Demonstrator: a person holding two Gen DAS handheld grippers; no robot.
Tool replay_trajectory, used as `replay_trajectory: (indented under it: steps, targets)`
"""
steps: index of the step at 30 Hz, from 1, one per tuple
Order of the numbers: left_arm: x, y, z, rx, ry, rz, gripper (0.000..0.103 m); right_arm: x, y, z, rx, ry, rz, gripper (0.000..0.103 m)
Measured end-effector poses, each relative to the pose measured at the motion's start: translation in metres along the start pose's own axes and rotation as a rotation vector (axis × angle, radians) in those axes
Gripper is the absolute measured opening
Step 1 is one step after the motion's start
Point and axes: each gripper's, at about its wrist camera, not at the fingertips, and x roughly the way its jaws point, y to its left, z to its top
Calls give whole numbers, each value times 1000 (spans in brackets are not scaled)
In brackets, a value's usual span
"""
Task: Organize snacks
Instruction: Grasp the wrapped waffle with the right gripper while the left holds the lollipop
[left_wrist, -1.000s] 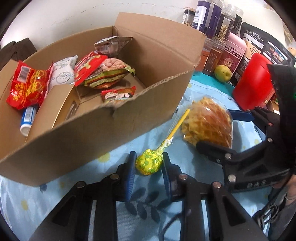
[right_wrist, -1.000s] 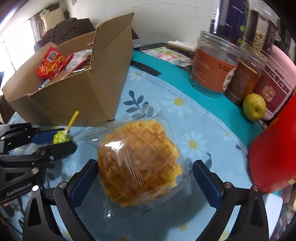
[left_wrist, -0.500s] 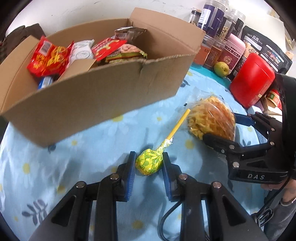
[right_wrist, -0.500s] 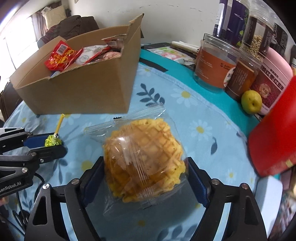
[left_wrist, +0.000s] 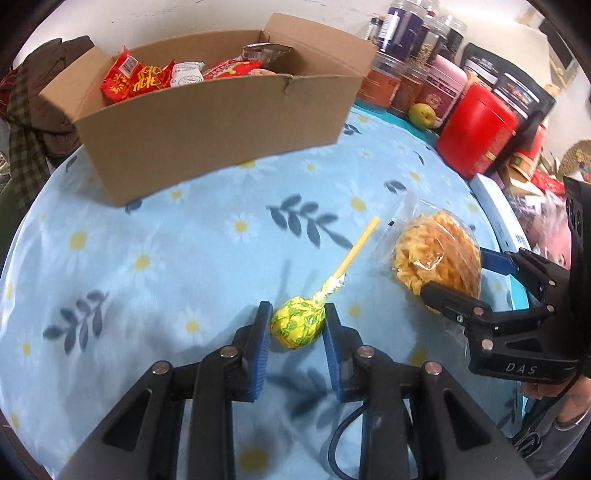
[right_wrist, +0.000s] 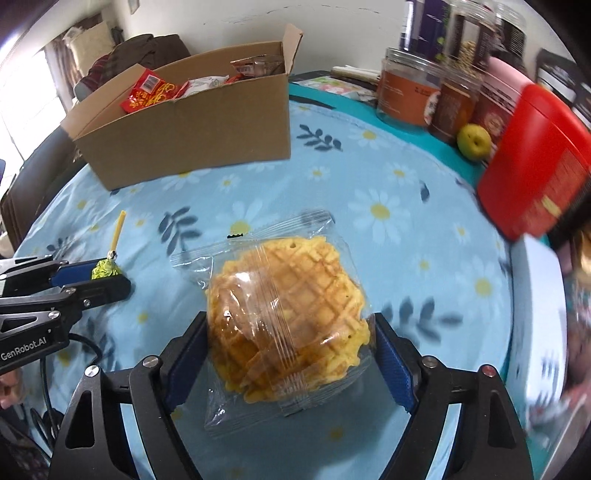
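My left gripper (left_wrist: 297, 325) is shut on a yellow-green wrapped lollipop (left_wrist: 298, 322) whose yellow stick points away from me, held above the blue flowered cloth. My right gripper (right_wrist: 288, 343) is shut on a clear bag of waffle cookies (right_wrist: 288, 325), also held above the cloth. The bag also shows in the left wrist view (left_wrist: 437, 254), and the lollipop shows in the right wrist view (right_wrist: 105, 268). An open cardboard box (left_wrist: 221, 118) holding several snack packets stands at the far side of the table, also visible in the right wrist view (right_wrist: 192, 129).
Several jars (right_wrist: 410, 94), a green fruit (right_wrist: 474, 141) and a red canister (right_wrist: 535, 166) line the back right. A white box (right_wrist: 535, 332) sits at the right edge. Dark clothing (left_wrist: 33, 110) hangs behind the box at left.
Both grippers have lifted and pulled back from the box. The right gripper has closed on the waffle bag, which lay between open jaws a second ago. The left still holds the lollipop.
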Motion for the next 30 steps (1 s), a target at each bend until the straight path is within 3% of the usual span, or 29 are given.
replay_trajectory:
  steps: [10, 13, 15, 24, 26, 30]
  targets:
    - [-16, -11, -30, 7, -1, -11, 27, -31, 16, -49, 59, -5, -8, 87]
    - [-21, -12, -33, 2, -5, -14, 27, -36, 20, -56, 37, -3, 5, 97]
    - [-22, -13, -34, 0, -7, -15, 27, -38, 22, -56, 18, -8, 16, 102]
    - [-25, -15, -39, -16, -3, -22, 27, -21, 37, -46, -170, 20, -17, 103]
    - [-25, -16, -40, -20, -4, -24, 27, -9, 35, -45, -178, 64, -10, 103]
    - [-26, -16, -41, -28, -6, -25, 27, -7, 28, -46, -129, 54, 19, 103]
